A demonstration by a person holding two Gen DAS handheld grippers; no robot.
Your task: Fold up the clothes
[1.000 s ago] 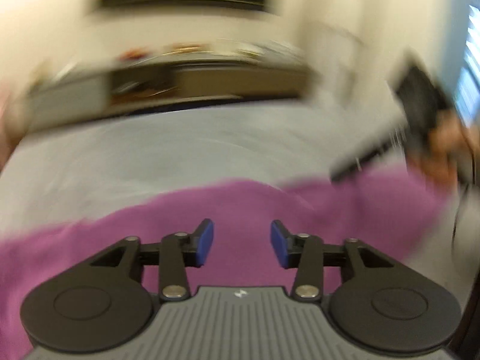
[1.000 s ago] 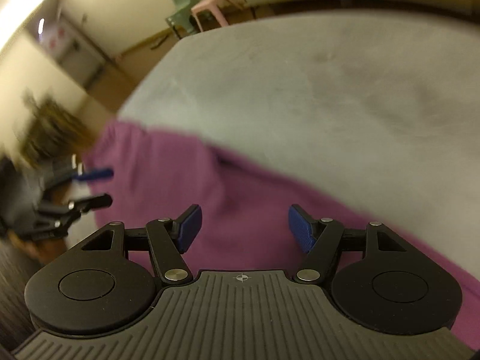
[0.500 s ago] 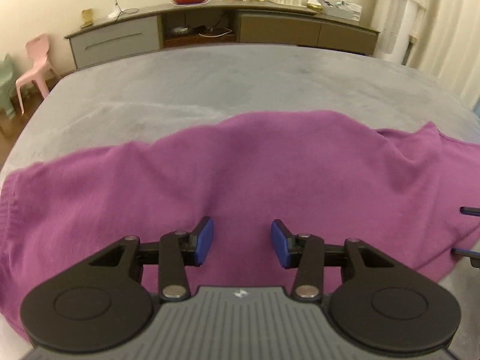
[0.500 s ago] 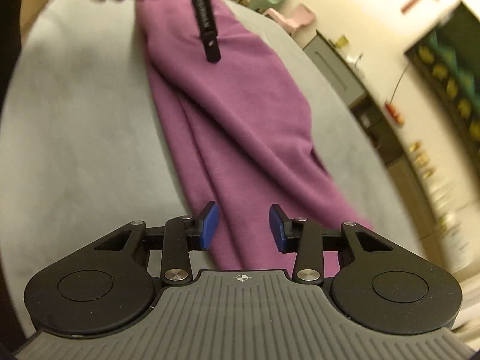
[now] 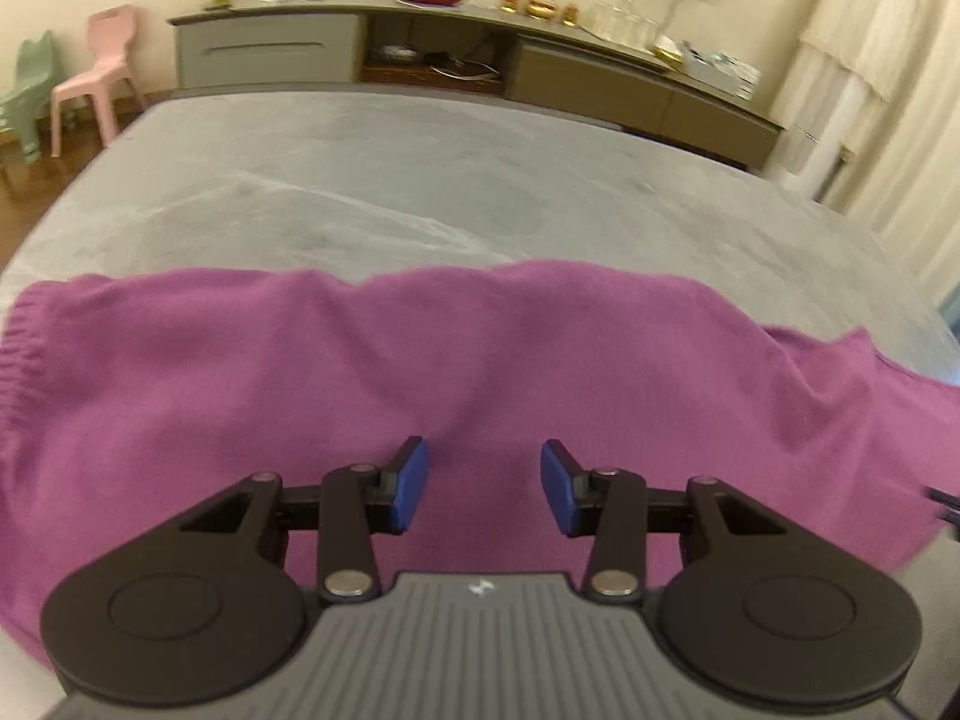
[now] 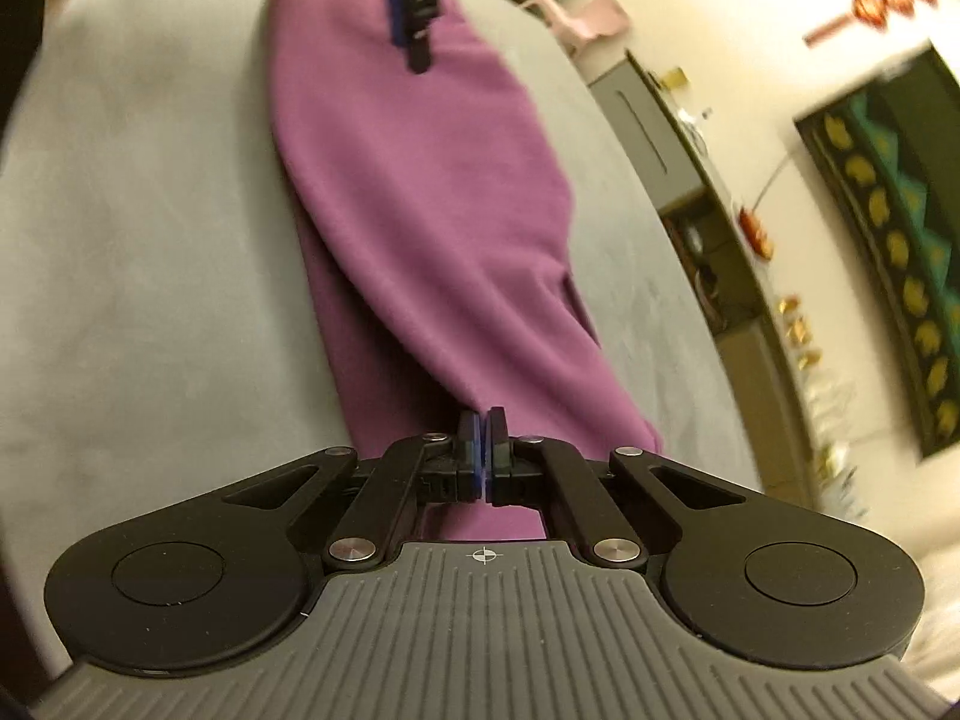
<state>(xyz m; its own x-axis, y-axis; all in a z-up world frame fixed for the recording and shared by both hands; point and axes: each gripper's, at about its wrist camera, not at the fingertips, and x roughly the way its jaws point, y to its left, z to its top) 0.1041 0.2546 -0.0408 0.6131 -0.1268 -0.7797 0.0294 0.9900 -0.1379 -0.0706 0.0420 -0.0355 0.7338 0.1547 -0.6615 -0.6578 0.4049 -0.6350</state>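
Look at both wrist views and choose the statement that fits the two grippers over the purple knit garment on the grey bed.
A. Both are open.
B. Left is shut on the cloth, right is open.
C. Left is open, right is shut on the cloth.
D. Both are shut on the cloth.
C: the left gripper shows a wide gap between its blue pads above the purple knit garment, while the right gripper has its pads pressed together at the cloth's end.

The left black two-finger gripper with blue pads (image 5: 483, 487) is hovering low with its jaws standing wide apart, gripping nothing. The right black gripper with blue pads (image 6: 482, 444) is pointing along toward the left one, its jaws pressed together, pinching a fold of purple cloth (image 6: 420, 192).
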